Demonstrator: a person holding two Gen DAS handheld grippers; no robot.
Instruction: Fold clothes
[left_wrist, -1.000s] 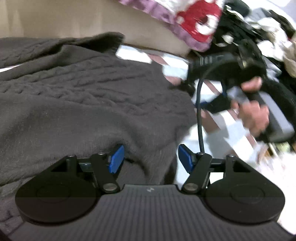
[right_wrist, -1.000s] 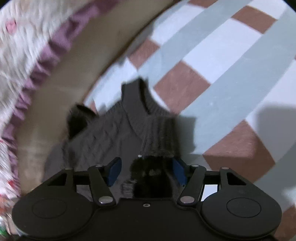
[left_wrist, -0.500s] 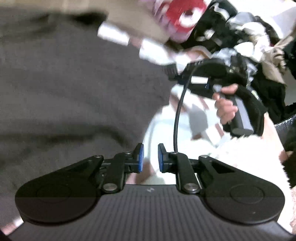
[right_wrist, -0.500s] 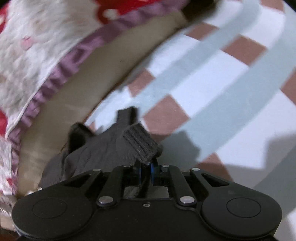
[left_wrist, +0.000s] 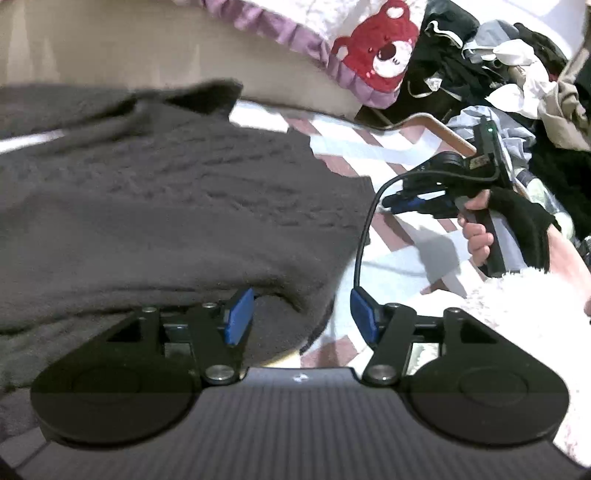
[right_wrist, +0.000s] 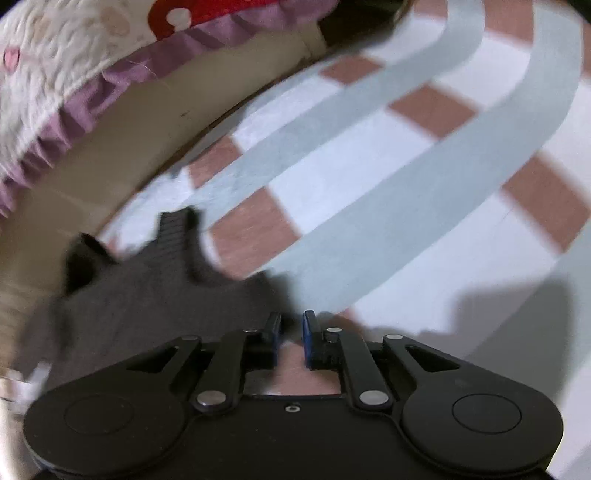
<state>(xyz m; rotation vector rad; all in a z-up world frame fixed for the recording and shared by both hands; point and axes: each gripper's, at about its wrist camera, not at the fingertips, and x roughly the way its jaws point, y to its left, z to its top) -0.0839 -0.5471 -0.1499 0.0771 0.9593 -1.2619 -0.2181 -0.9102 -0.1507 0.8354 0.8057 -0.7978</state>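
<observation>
A dark grey cable-knit sweater (left_wrist: 166, 206) lies spread on the checked sheet (right_wrist: 406, 177) and fills the left of the left wrist view. My left gripper (left_wrist: 302, 320) is opening. A fold of the sweater's near edge lies loose between its blue pads (left_wrist: 240, 321), which do not press on it. In the right wrist view the sweater (right_wrist: 155, 295) lies to the left, its ribbed band (right_wrist: 177, 229) pointing away. My right gripper (right_wrist: 291, 332) is opening from a narrow gap with only sheet showing between the pads. It also appears as the right gripper (left_wrist: 397, 201), held by a gloved hand (left_wrist: 517, 221).
A pillow with a red bear and purple frill (left_wrist: 380, 55) leans on the beige headboard (left_wrist: 147, 48). A heap of mixed clothes (left_wrist: 517, 81) is piled at the upper right. A white fluffy sleeve (left_wrist: 517, 306) sits close by the left gripper.
Both grippers were open a second ago, shut half a second ago, and have parted again. The right one let go of the ribbed piece, and the sweater lies flatter, to its left.
</observation>
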